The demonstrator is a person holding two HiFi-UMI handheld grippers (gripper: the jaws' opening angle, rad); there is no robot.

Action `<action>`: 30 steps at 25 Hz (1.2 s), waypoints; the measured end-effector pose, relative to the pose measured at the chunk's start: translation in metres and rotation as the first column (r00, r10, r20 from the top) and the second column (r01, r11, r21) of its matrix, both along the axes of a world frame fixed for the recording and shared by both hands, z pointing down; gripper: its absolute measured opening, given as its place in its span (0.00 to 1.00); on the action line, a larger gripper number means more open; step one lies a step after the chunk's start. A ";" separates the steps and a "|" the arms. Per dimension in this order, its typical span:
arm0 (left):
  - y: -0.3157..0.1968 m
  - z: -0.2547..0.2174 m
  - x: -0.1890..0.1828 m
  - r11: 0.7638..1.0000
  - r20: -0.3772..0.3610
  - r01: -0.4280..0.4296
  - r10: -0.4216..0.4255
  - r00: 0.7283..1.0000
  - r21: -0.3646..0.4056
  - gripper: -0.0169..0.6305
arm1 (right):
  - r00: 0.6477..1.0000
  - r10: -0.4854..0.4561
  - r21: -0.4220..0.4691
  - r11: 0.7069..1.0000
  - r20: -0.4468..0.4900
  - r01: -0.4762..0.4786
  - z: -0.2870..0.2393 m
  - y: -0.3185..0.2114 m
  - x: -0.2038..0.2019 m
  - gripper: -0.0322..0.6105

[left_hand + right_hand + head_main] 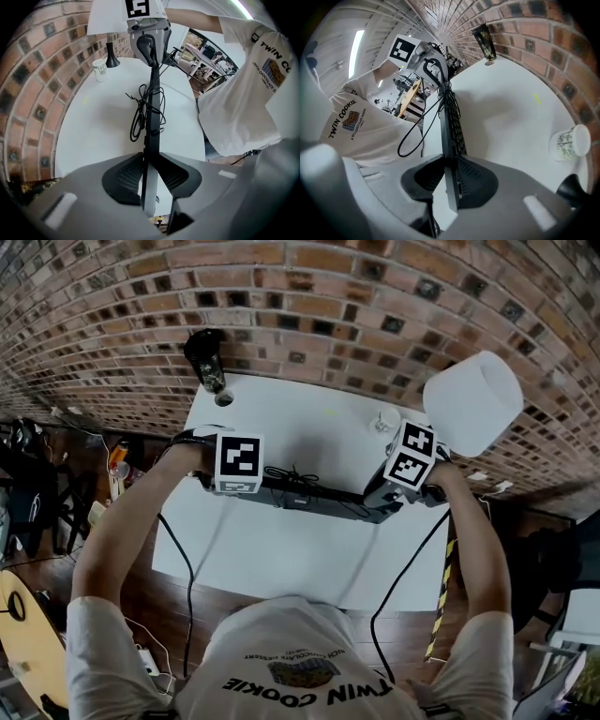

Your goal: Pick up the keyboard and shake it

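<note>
- Keyboard (319,498) is off the white table (281,559), turned on edge, running between the 2 grippers, tilted so its right end sits a bit lower in the head view.
- L gripper (220,486) clamps the kbd's left end. In the left gripper view its pads (129,176) press both faces of the thin board (151,117).
- R gripper (389,493) does the same on the right end. In the right gripper view the jaws are closed on the kbd (452,126), key side facing the brick wall (543,42).
- Bundled black cable (140,112) hangs in loops off the kbd's mid section, on the side toward the wall.
- Each gripper shows at the kbd's far end in the other's view: R one (150,42), L one (429,65).
- Paper cup (569,143) stands on the table near the wall, w/ a black lamp base (111,58) just beside it.
- White lamp shade (473,401) sits above the table's right rear corner.
- Dark tall vessel (206,357) at the left rear corner, by the wall.
</note>
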State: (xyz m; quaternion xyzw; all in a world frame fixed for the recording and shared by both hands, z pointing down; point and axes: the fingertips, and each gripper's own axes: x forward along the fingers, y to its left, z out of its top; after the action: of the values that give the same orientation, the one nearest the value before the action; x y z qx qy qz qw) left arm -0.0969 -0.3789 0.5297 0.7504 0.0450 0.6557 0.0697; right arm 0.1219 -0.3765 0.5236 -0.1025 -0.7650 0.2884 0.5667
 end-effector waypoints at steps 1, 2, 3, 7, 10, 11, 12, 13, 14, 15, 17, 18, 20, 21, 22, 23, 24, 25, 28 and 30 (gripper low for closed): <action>-0.003 0.001 0.000 1.000 0.004 -0.003 0.003 1.000 0.001 0.19 | 1.000 -0.005 -0.001 1.000 -0.001 0.005 0.001 -0.003 0.000 0.17; -0.006 0.001 0.000 1.000 0.006 -0.005 0.005 1.000 0.003 0.19 | 1.000 -0.005 -0.001 1.000 0.001 0.005 0.001 -0.006 0.000 0.17; -0.010 0.002 0.001 1.000 0.007 -0.005 0.005 1.000 0.003 0.19 | 1.000 -0.002 0.001 1.000 0.005 0.002 0.001 -0.011 0.000 0.17; -0.018 0.007 0.000 1.000 0.024 -0.013 0.014 1.000 -0.025 0.19 | 0.999 0.017 0.015 1.000 0.039 -0.018 0.004 -0.025 0.000 0.17; -0.023 0.010 0.000 0.998 0.031 -0.023 0.025 0.999 -0.051 0.19 | 0.998 0.036 0.000 0.999 0.059 -0.036 0.004 -0.031 -0.001 0.17; -0.025 0.010 0.000 0.998 0.029 -0.024 0.026 0.999 -0.061 0.19 | 0.997 0.038 -0.005 0.999 0.063 -0.038 0.005 -0.031 0.000 0.17; -0.027 0.011 0.001 0.997 0.024 -0.024 0.026 0.999 -0.071 0.19 | 0.997 0.039 -0.006 0.999 0.066 -0.038 0.005 -0.032 0.000 0.17; -0.029 0.012 0.001 0.997 0.021 -0.024 0.026 0.999 -0.080 0.19 | 0.997 0.038 0.000 0.999 0.068 -0.038 0.006 -0.034 0.000 0.17; -0.032 0.012 0.002 0.996 0.019 -0.025 0.026 0.999 -0.086 0.20 | 0.997 0.037 0.011 0.999 0.069 -0.037 0.007 -0.036 0.000 0.17; -0.035 0.013 0.002 0.996 0.020 -0.027 0.029 0.999 -0.088 0.20 | 0.997 0.034 0.025 0.999 0.068 -0.036 0.008 -0.040 0.001 0.18; -0.040 0.015 0.002 0.995 0.028 -0.034 0.036 0.999 -0.094 0.20 | 0.998 0.027 0.051 0.998 0.065 -0.030 0.010 -0.046 0.001 0.18; -0.043 0.017 0.002 0.994 0.031 -0.036 0.040 0.999 -0.099 0.20 | 0.998 0.025 0.058 0.998 0.063 -0.028 0.012 -0.048 0.001 0.18; -0.050 0.020 0.003 0.993 0.031 -0.039 0.043 0.999 -0.109 0.20 | 0.998 0.028 0.072 0.997 0.057 -0.032 0.015 -0.052 0.002 0.18; -0.054 0.022 0.004 0.993 0.030 -0.038 0.042 0.999 -0.111 0.20 | 0.998 0.031 0.082 0.996 0.054 -0.035 0.017 -0.055 0.002 0.18; -0.057 0.025 0.004 0.993 0.030 -0.036 0.040 0.999 -0.111 0.20 | 0.998 0.034 0.091 0.995 0.056 -0.039 0.018 -0.057 0.001 0.17; -0.061 0.029 0.003 0.993 0.031 -0.033 0.037 0.999 -0.110 0.21 | 0.997 0.040 0.095 0.994 0.063 -0.046 0.020 -0.059 -0.001 0.17; -0.064 0.033 0.003 0.993 0.035 -0.029 0.033 0.999 -0.112 0.21 | 0.996 0.049 0.099 0.994 0.071 -0.055 0.022 -0.062 -0.004 0.17; -0.066 0.037 0.001 0.993 0.038 -0.023 0.027 0.999 -0.116 0.22 | 0.995 0.059 0.106 0.992 0.077 -0.067 0.025 -0.065 -0.006 0.17; -0.073 0.048 0.000 0.989 0.039 0.001 0.005 0.999 -0.147 0.23 | 0.994 0.080 0.139 0.986 0.073 -0.089 0.036 -0.076 -0.008 0.17; -0.079 0.053 0.001 0.988 0.041 0.007 -0.001 0.999 -0.151 0.23 | 0.995 0.083 0.158 0.983 0.058 -0.091 0.041 -0.080 -0.007 0.17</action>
State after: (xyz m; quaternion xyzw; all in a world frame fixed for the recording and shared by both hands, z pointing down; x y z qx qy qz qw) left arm -0.0964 -0.4584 0.5822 0.7297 0.0917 0.6653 0.1286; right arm 0.1145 -0.4569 0.5647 -0.0302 -0.8036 0.2477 0.5403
